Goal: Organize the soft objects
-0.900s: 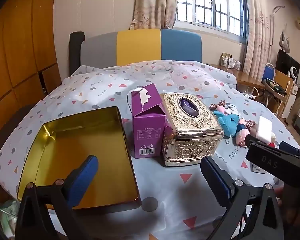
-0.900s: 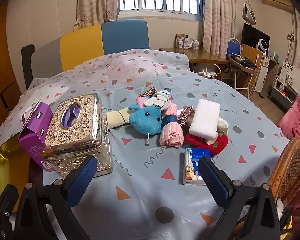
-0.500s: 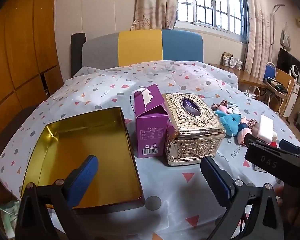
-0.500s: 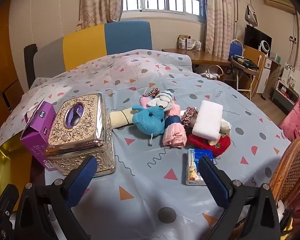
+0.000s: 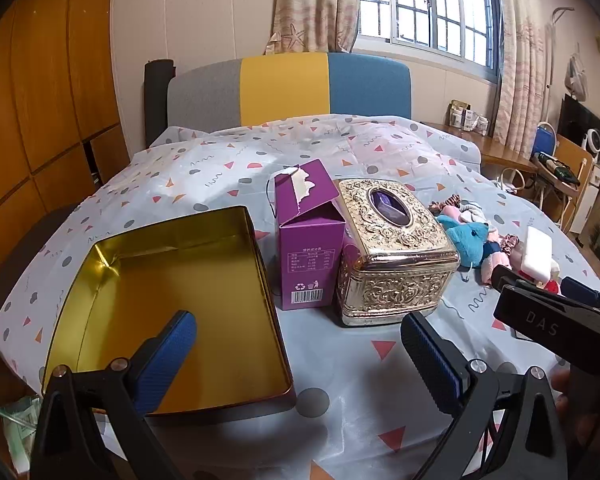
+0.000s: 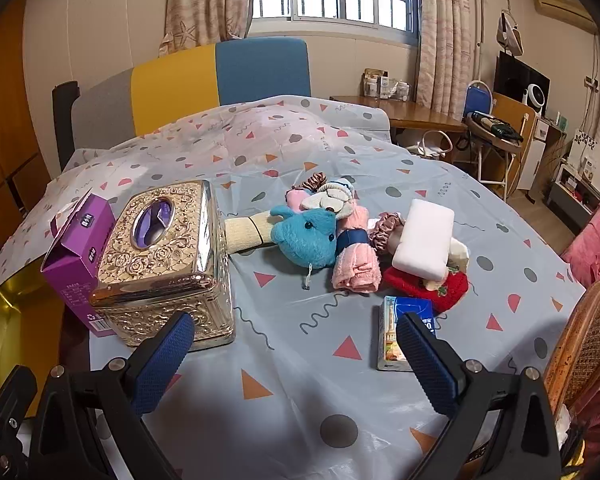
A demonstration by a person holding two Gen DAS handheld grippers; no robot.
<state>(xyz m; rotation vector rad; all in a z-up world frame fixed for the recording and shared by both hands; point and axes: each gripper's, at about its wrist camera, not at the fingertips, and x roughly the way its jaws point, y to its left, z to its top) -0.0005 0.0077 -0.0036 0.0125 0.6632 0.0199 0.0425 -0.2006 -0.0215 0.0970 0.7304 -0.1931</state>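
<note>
both views drifted slightly, left gripper [image 5: 298,354] wide open, empty

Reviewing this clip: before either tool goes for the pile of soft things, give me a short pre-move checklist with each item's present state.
1. Left tool open, nothing between its pads: ok.
2. Right tool open, nothing held: ok.
3. Gold tin open and holding nothing: ok.
4. Soft pile reachable: blue plush, pink cloth and white sponge lie uncovered on the tablecloth: ok.
5. Path from pile to tin: ornate tissue box and purple carton stand between them: not ok.
6. Items tangled with each other: cannot tell.
</note>
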